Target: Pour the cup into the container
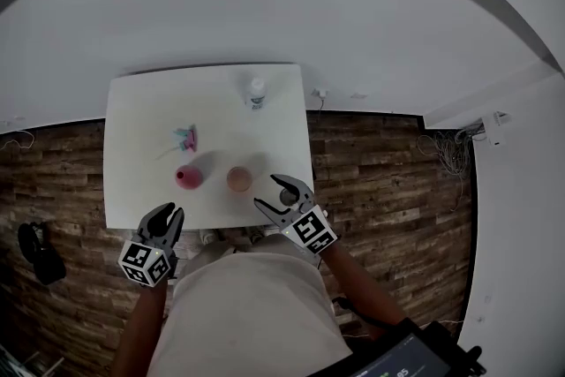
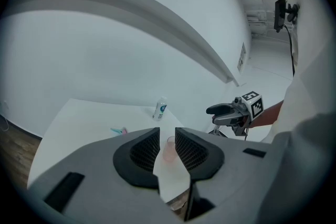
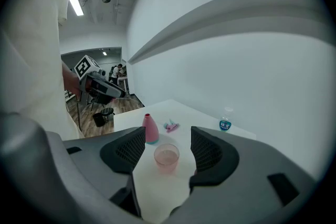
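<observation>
On the white table (image 1: pixel 141 101) a clear cup (image 1: pixel 239 179) of pinkish liquid stands near the front edge. A pink bottle-shaped container (image 1: pixel 188 177) stands just left of it. My right gripper (image 1: pixel 274 194) hovers over the table's front right edge, open and apart from the cup. In the right gripper view the cup (image 3: pixel 166 158) sits ahead between the open jaws of that gripper (image 3: pixel 168 152), untouched, with the container (image 3: pixel 150 128) behind it. My left gripper (image 1: pixel 168 216) hangs off the front edge, open and empty. The cup (image 2: pixel 169 148) shows through its narrow gap.
A small clear bottle with a blue label (image 1: pixel 256 93) stands at the table's far edge. A pink and teal object (image 1: pixel 185 137) lies left of centre. The table backs onto a white wall. Wooden floor lies on both sides, with a dark bag (image 1: pixel 40 252) at left.
</observation>
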`<state>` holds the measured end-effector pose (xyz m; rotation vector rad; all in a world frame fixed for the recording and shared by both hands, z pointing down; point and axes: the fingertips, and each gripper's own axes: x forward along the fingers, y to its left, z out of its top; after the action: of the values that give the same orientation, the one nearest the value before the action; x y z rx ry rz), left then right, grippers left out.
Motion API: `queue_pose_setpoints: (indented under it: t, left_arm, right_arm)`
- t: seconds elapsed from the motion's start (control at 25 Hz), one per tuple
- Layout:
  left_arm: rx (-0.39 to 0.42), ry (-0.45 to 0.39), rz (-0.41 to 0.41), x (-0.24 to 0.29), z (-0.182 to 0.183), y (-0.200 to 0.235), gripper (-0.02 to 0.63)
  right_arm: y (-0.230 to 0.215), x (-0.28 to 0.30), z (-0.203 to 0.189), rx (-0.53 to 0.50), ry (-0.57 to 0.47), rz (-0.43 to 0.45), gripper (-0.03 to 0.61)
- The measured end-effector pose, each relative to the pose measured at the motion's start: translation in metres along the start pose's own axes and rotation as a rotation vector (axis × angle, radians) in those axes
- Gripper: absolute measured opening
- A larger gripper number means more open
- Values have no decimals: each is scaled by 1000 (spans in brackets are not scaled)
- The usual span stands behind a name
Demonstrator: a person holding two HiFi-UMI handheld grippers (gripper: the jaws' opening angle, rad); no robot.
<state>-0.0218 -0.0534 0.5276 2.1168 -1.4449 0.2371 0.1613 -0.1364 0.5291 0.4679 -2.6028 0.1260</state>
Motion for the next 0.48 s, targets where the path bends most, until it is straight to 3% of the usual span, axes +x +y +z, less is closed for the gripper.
queue_pose_setpoints:
  t: [0.48]
  left_arm:
    - [-21, 18, 78, 2, -17, -8, 87]
  right_arm:
    - [-8, 14, -23, -24, 22, 88, 270]
